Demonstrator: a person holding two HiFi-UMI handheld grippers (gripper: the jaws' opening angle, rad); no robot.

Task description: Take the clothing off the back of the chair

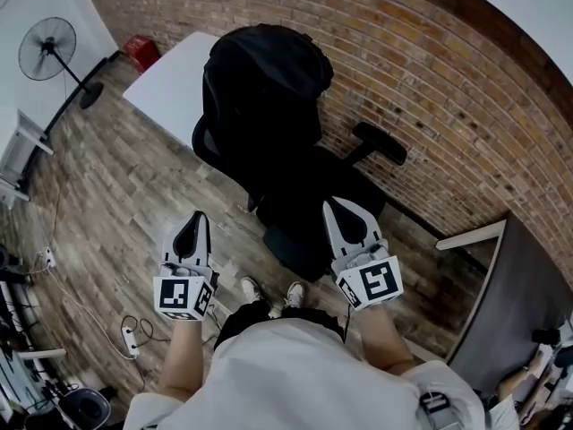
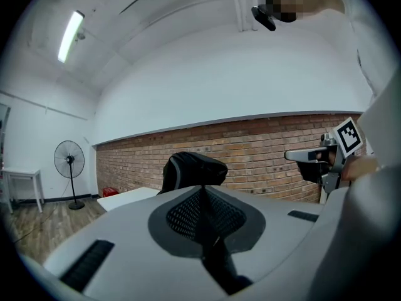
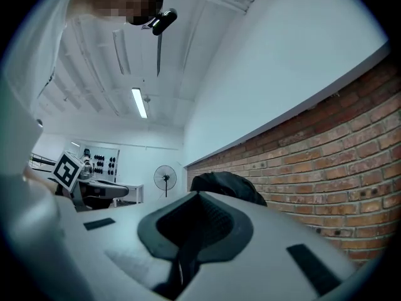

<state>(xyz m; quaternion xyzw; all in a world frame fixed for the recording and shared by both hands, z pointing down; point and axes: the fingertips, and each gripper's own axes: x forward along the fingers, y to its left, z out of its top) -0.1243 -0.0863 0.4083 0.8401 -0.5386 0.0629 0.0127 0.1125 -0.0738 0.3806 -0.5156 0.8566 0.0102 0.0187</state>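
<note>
Ahead of the person, against the brick wall (image 1: 430, 88), the black office chair (image 1: 309, 200) is standing with the black garment (image 1: 264, 74) draped over the top of its backrest, well apart from both grippers. The left gripper (image 1: 198, 220) and the right gripper (image 1: 331, 209) are pointing roughly level toward the chair, and each is showing its jaws pressed together with nothing between them. They would therefore have to open before any grab, or they would only be nudging the cloth. Because garment and chair are both black, a blind pinch is likely to be catching the backrest along with the fabric. A garment hooked over the backrest top may be snagging if it is pulled toward the person rather than lifted. The chair may also be turning or shifting under a one-sided tug, swinging its armrest (image 1: 380, 141) toward the wall. A power strip (image 1: 131, 339) with its cable is lying on the wooden floor (image 1: 116, 195) near the person's feet, which could be tripping a careless step. How the garment is hanging down the far side is hidden, and its type cannot be told. The chair's base is lying out of sight under the seat, and both gripper views are showing only the draped top above the gripper bodies.
</note>
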